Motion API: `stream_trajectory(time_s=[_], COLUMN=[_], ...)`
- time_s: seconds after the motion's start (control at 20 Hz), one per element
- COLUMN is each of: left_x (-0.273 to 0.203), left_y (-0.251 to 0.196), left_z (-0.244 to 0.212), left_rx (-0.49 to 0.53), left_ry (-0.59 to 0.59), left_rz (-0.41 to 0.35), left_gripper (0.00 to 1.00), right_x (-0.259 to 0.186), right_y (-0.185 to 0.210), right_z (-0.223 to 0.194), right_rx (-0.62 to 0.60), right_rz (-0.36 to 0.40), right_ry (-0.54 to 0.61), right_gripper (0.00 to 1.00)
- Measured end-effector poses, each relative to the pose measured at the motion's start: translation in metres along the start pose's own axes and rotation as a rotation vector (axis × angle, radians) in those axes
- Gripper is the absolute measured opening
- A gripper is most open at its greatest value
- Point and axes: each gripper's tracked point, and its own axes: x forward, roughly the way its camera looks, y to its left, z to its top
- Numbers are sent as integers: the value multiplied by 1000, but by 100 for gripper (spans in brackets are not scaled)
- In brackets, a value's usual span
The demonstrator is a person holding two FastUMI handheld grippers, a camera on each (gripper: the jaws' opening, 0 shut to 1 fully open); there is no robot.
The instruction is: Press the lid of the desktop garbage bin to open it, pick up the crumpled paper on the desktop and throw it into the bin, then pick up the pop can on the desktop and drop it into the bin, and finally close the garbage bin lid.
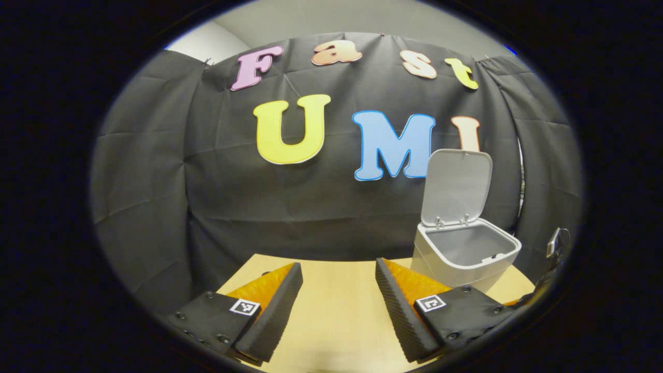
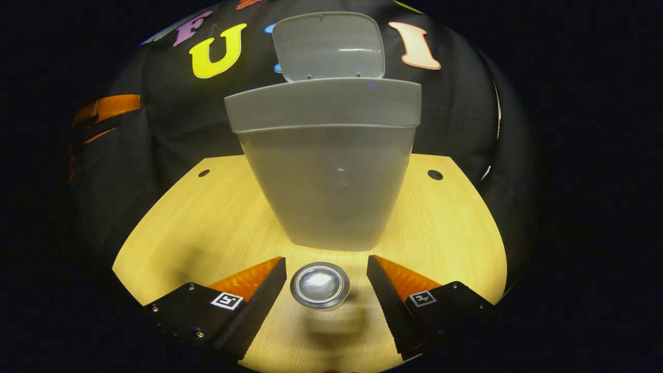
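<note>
The grey desktop bin (image 2: 323,202) stands close in front of my right gripper (image 2: 326,259), its lid (image 2: 329,46) swung up and open. The pop can (image 2: 319,285) shows its round silver end between my right fingers, which stand apart from it on both sides; its body below is blurred. My right gripper is open. In the left gripper view the bin (image 1: 456,259) sits to the right with the lid (image 1: 456,189) upright and the grey inside showing. My left gripper (image 1: 339,264) hangs open over the wooden table (image 1: 336,311) with nothing between its fingers.
The light wooden table (image 2: 207,228) has two small dark holes (image 2: 435,174) near its far corners. The black cloth wall hangs right behind the bin. Part of the left gripper (image 2: 103,111) shows at the far left of the right gripper view.
</note>
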Motion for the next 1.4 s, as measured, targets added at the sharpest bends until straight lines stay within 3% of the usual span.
stream_trajectory(time_s=[0.4,0.45,0.55,0.6,0.7,0.75,1.15,1.4], left_x=[-6,-6,-5,-6,-4,-4,-1,0], left_y=[18,20,23,23,24,24,16,9], left_z=[-7,-9,-10,-9,-11,-12,-14,-16], left_rx=[-15,-16,-17,-17,-18,-19,-26,-30], left_ry=[18,20,23,25,28,28,39,45], left_rz=[38,41,47,48,50,50,34,16], left_gripper=[94,85,85,100,100,100,100,100], right_x=[20,21,24,25,28,27,21,1], right_y=[-2,-2,-4,-3,-4,-3,-6,6], right_z=[-25,-28,-32,-35,-35,-37,-27,7], right_rx=[16,22,24,22,12,9,-7,-25], right_rz=[0,-2,-9,-5,-5,-4,-11,19], right_ry=[89,98,114,124,127,131,106,21], right_gripper=[100,100,100,100,97,87,86,86])
